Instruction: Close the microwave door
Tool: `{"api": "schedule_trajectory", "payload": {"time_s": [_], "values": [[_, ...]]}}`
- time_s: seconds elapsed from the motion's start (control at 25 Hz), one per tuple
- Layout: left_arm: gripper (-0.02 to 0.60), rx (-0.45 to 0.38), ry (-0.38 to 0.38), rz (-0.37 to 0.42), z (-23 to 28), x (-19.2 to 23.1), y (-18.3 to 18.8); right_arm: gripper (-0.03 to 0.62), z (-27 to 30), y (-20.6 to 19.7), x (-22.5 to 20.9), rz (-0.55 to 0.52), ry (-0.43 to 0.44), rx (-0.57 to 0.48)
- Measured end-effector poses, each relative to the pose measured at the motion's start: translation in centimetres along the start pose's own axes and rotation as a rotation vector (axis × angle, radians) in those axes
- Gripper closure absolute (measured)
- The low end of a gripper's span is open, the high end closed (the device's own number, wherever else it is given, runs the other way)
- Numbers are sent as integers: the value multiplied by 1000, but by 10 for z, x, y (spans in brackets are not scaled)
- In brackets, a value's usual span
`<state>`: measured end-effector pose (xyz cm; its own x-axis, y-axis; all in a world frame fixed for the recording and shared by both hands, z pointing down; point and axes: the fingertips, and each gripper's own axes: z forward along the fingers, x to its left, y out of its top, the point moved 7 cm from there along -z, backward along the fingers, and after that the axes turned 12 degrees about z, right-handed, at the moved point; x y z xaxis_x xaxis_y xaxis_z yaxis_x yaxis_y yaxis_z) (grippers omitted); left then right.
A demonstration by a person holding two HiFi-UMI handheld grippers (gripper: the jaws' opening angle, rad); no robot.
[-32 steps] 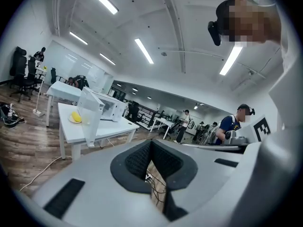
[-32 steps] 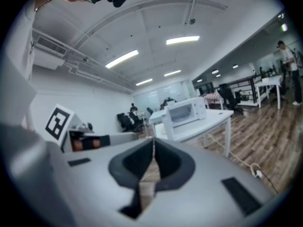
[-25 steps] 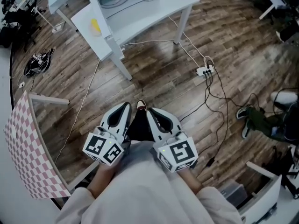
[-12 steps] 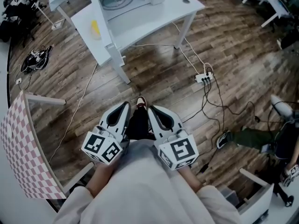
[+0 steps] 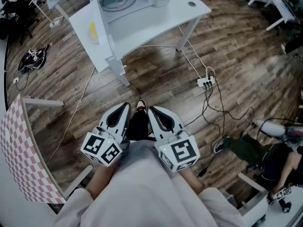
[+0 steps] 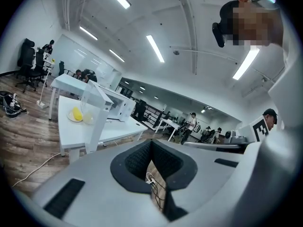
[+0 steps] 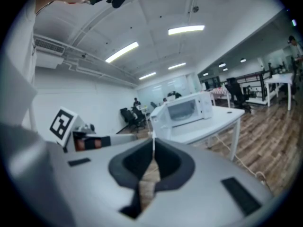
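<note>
Left gripper [image 5: 125, 107] and right gripper [image 5: 152, 110], jaws together, empty, well apart from the open microwave door [image 6: 97, 109]

Left tongs [image 5: 127, 107], right tongs [image 5: 151, 110]: both closed

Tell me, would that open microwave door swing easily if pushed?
The door stands wide open on a side hinge, so a light push would probably swing it as one stiff panel. The microwave sits flat on the white table, so it likely won't tip, though a hard shove might slide it.
</note>
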<state>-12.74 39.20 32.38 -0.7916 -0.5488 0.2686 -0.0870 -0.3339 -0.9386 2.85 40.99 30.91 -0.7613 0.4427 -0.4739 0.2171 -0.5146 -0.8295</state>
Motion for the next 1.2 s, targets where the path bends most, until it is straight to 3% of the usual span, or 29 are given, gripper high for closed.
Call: {"api": "schedule_trajectory", "payload": {"time_s": [0.6,1.2], "values": [[568,-2,-35,-22,43,50,27,571,67,35,-15,-4,0,62],[568,-118,-38,-3,47,123,66,571,150,80,-10,-84,28,70]]}}
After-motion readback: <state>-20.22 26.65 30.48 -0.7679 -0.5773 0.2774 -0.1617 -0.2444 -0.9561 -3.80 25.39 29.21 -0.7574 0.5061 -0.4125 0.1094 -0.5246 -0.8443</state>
